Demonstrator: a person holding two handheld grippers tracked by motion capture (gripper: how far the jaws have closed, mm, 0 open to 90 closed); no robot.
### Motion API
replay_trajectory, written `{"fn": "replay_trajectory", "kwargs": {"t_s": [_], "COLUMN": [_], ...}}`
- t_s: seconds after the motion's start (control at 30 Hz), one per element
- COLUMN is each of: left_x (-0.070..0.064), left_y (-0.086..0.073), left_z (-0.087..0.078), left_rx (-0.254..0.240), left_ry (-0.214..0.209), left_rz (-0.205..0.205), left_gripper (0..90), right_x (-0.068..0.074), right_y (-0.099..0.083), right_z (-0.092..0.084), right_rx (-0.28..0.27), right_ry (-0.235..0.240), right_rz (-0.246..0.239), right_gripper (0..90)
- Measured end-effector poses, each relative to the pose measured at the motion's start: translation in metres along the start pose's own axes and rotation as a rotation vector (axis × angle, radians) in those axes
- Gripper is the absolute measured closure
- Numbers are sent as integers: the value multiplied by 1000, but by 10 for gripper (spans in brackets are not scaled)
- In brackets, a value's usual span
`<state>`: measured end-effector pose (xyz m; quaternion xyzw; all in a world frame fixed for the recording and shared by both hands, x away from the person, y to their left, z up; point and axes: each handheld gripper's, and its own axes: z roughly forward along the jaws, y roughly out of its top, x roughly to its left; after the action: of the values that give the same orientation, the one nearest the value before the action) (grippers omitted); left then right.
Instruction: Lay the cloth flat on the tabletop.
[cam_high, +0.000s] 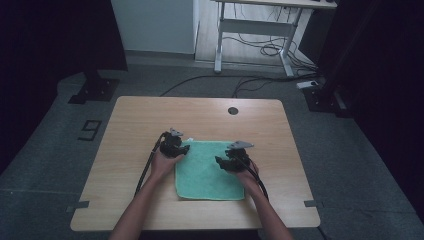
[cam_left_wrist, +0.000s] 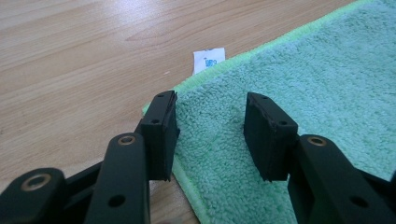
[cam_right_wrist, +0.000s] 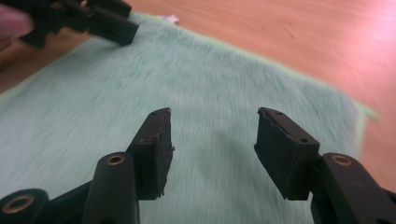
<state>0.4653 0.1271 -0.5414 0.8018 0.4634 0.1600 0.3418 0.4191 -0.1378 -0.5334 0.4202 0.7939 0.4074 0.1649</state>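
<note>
Low, both tongs (cam_high: 186, 149) (cam_high: 218, 161) gape over the green towel (cam_high: 207, 177).

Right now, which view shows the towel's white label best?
The left gripper view: the white label is sharp, poking out from the green towel edge beyond the open left gripper. The right gripper view shows it as a pale blur; in the high view it is too small to tell.

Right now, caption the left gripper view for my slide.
Open left gripper straddling the green towel's corner near its white tag.
</note>
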Motion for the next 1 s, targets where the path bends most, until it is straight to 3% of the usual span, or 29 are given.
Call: {"fn": "replay_trajectory", "kwargs": {"t_s": [0.13, 0.3, 0.37, 0.43, 0.63, 0.8, 0.9, 1.0], "left_x": [1, 4, 4, 4, 3, 3, 0, -5], "left_y": [0, -1, -1, -1, 0, 1, 3, 6], "left_z": [0, -1, -1, -1, 0, -3, -17, -34], "left_rx": [-2, -6, -7, -7, -5, 15, -6, -29], "left_ry": [-9, -21, -17, -13, -9, -5, 10, -34], "left_rz": [-14, -26, -23, -23, -24, -23, 9, 11], "left_gripper": [552, 573, 579, 582, 579, 562, 570, 572], "right_x": [-6, -17, -22, -26, -40, -38, -37, -32], "right_y": [17, 20, 19, 17, 9, 9, 11, 15], "right_z": [33, 50, 48, 46, 36, 36, 26, 8], "right_rx": [19, 31, 23, 35, 7, 15, 3, -30], "right_ry": [-7, -54, -61, -113, -118, -126, -118, -98], "right_rz": [16, 38, 66, 39, 90, 67, 70, 78], "right_gripper": [445, 432, 431, 428, 452, 440, 446, 451]}}
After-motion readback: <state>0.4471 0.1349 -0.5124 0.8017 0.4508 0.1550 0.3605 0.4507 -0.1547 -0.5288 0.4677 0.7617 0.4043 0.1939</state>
